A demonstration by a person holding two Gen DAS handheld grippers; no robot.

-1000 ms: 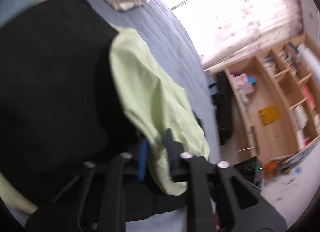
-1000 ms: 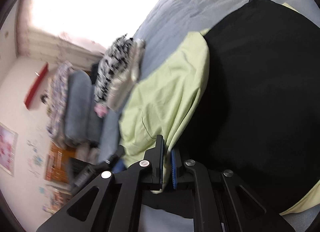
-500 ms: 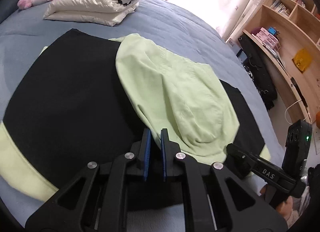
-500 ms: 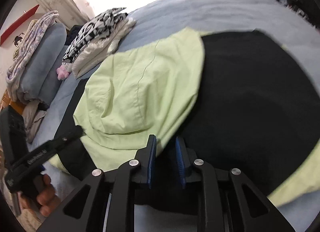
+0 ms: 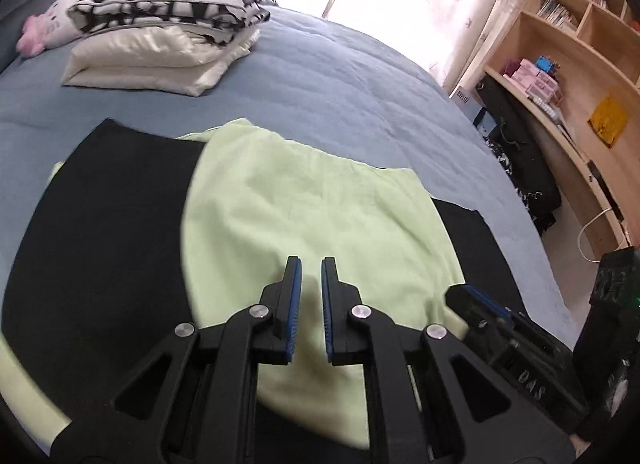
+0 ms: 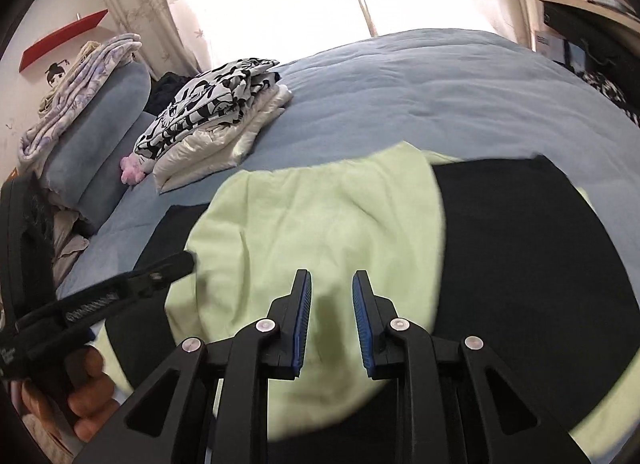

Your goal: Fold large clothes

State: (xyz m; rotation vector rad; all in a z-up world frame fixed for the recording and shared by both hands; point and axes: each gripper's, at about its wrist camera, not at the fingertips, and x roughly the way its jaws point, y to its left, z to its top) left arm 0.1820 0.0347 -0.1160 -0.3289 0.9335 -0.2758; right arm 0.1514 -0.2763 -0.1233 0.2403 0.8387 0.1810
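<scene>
- Left wrist view: my left gripper (image 5: pixel 308 264) hangs above the garment (image 5: pixel 312 223), fingers slightly parted with nothing between them. The garment, black with a light green panel folded over its middle, lies flat on the blue bed (image 5: pixel 340 83); the folded stack (image 5: pixel 160 43) sits beyond the garment.
- Right wrist view: my right gripper (image 6: pixel 331 278) hovers over the garment's green panel, fingers just opened and empty. My left hand (image 6: pixel 86 396) shows left of the garment.

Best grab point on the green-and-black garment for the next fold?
Likely the rounded near end of the light green flap, approached from the near bed edge. That flap lies loose over the black panel, its fold edge just beyond the left tool and right tool.
</scene>
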